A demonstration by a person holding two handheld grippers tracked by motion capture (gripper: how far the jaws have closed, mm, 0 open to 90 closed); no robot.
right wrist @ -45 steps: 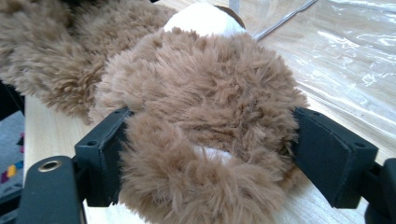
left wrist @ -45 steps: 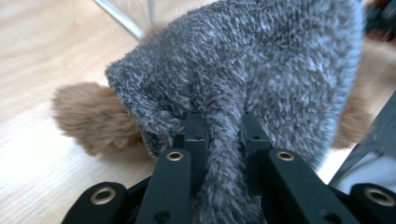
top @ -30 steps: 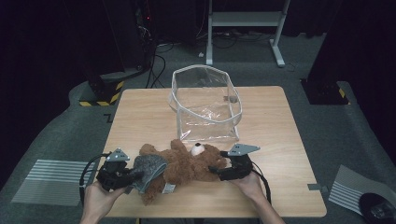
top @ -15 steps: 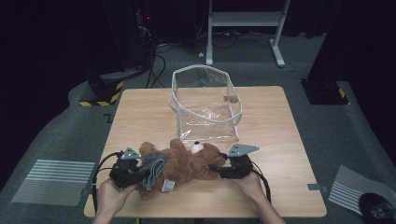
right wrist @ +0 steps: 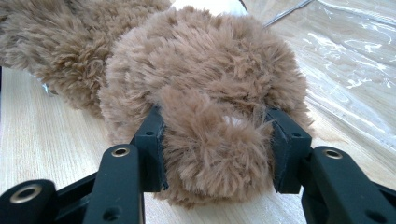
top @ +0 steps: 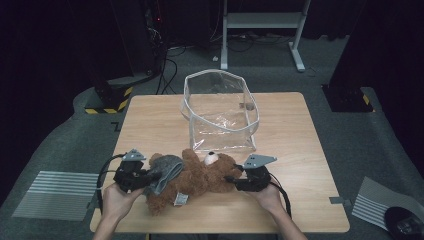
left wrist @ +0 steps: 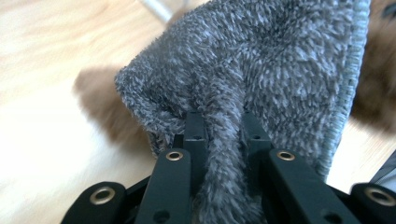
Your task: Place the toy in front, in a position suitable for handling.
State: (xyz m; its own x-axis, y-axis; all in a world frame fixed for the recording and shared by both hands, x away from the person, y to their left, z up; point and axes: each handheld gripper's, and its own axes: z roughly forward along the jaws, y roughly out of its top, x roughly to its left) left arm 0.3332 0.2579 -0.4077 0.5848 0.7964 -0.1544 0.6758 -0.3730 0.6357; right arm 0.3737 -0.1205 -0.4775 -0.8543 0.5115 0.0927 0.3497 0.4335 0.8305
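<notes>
Crosswise, teddy bear (top: pixel 200 175) between left gripper (top: pixel 145 177) pinching grey cloth (top: pixel 165 170) and right gripper (top: pixel 234 181), just closing onto its head.

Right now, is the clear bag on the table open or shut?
Open. The clear plastic bag stands upright behind the teddy bear, its mouth spread wide; the rim forms a full loop and you can see down inside.

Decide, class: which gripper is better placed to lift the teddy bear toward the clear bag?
Probably right. The right gripper clamps the teddy bear by its head, nearest the clear bag; the left gripper pinches only the grey cloth.
</notes>
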